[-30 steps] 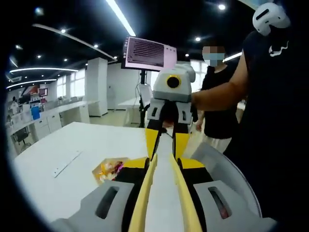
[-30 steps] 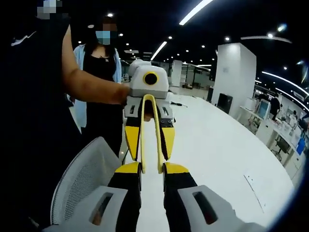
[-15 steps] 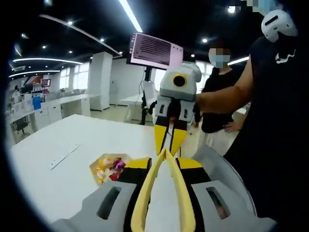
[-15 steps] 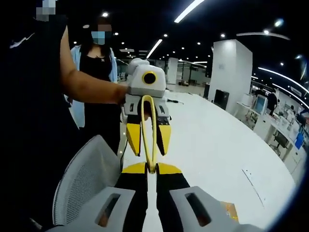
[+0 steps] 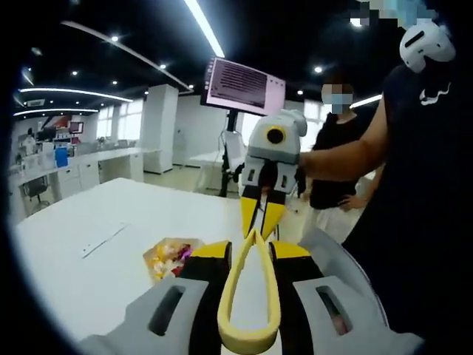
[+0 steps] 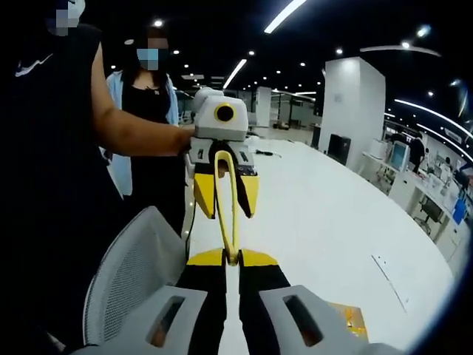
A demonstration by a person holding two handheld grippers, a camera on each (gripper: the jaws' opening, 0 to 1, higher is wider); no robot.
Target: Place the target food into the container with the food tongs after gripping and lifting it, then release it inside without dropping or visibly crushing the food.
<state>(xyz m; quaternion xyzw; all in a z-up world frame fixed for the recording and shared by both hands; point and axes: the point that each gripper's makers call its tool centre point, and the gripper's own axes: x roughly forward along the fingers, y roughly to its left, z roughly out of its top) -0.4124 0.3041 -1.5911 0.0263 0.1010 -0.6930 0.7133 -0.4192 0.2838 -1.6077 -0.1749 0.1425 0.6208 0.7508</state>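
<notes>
The yellow food tongs (image 5: 248,342) hang in the air between my two grippers, which face each other. My left gripper (image 5: 251,248) holds the tongs by the looped hinge end, one jaw on each side. My right gripper (image 6: 231,257) is shut on the tongs' tips, which are pressed together. In the left gripper view the right gripper (image 5: 262,211) is straight ahead. In the right gripper view the left gripper (image 6: 225,196) is ahead, with the tongs (image 6: 230,240) running from it to my jaws. A shallow container of colourful food (image 5: 168,255) lies on the white table (image 5: 89,274), left of the tongs and below them.
A grey mesh chair back (image 5: 347,270) stands close under the grippers at the table's edge. The person holding the grippers (image 5: 414,185) and a second person (image 5: 332,163) stand nearby. A monitor on a stand (image 5: 244,85) is behind. A thin flat strip (image 5: 103,238) lies on the table.
My right gripper has shut on the tongs' tips, and the tongs' arms have gone from spread to pressed together. Both views have shifted slightly.
</notes>
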